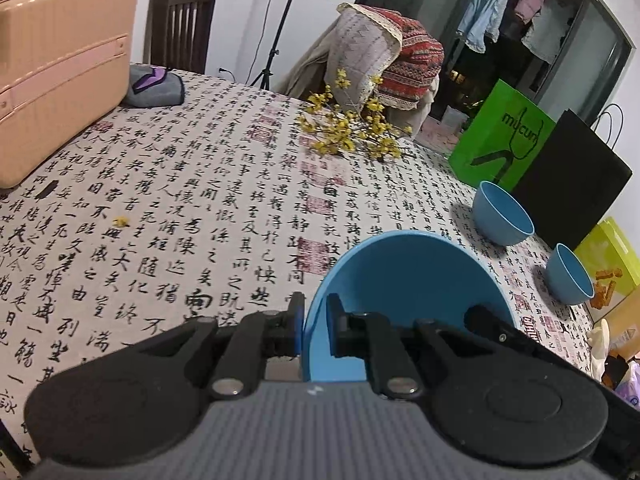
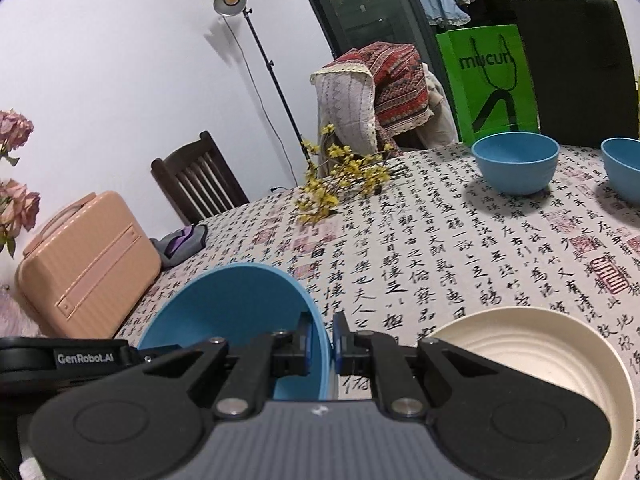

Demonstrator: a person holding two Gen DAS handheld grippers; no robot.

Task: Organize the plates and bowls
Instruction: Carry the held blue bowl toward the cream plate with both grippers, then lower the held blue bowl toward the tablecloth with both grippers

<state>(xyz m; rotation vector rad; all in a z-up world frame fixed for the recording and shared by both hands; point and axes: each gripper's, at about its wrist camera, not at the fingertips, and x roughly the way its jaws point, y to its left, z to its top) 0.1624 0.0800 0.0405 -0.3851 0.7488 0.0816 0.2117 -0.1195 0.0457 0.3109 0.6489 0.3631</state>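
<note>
Counted: three blue bowls [image 2: 236, 320] [image 2: 516, 166] [image 2: 622, 168], one cream plate [image 2: 536, 364], two paper bags [image 2: 490, 80] [image 2: 576, 68], one suitcase [image 2: 86, 260].

Blue bowls [image 2: 516, 164], a cream plate [image 2: 532, 364], black calligraphy on a white tablecloth [image 2: 420, 264].

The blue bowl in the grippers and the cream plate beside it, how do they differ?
The held blue bowl is deep and tilted, pinched at its rim by the left gripper and right gripper; the cream plate is shallow, ridged, lying flat on the tablecloth untouched. Both are round, plain-coloured tableware.
</note>
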